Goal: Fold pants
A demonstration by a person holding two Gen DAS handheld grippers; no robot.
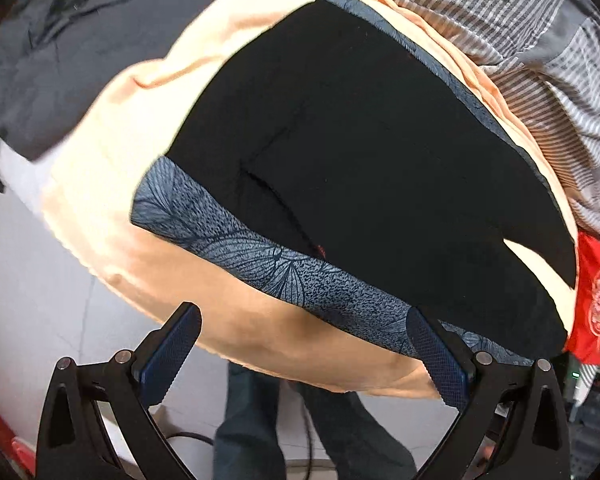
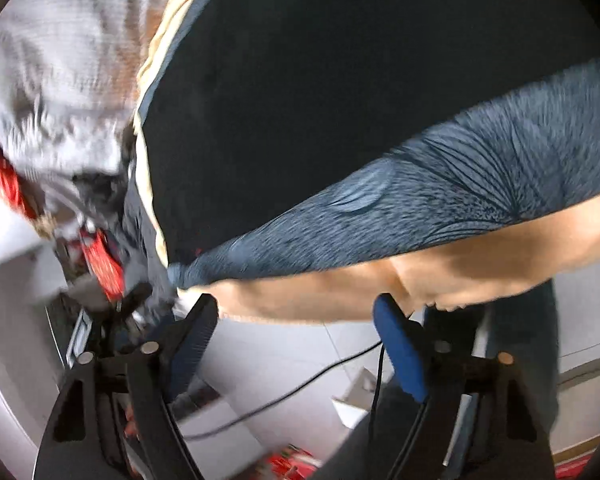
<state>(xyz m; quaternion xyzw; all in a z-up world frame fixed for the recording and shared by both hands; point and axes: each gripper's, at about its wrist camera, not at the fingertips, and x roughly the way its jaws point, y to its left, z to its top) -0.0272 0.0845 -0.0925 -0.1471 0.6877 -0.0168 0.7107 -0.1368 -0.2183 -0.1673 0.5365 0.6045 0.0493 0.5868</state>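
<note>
Black pants (image 1: 360,152) lie spread flat on a blue leaf-patterned cloth (image 1: 220,236), which covers a peach-coloured padded surface (image 1: 112,168). In the left wrist view a gap between the two legs shows at the right. My left gripper (image 1: 300,316) hangs open over the near edge of the patterned cloth, with nothing between its fingers. In the right wrist view the pants (image 2: 300,100) fill the upper part, and the patterned cloth (image 2: 420,208) runs below them. My right gripper (image 2: 296,306) stands open just off the peach edge (image 2: 340,288), holding nothing.
Grey striped fabric (image 1: 520,40) and a dark grey garment (image 1: 80,40) lie beyond the pants. A red patterned item (image 1: 596,304) sits at the right. A person's legs in dark trousers (image 1: 252,420) stand below the surface's edge. A black cable (image 2: 300,392) crosses the pale tiled floor.
</note>
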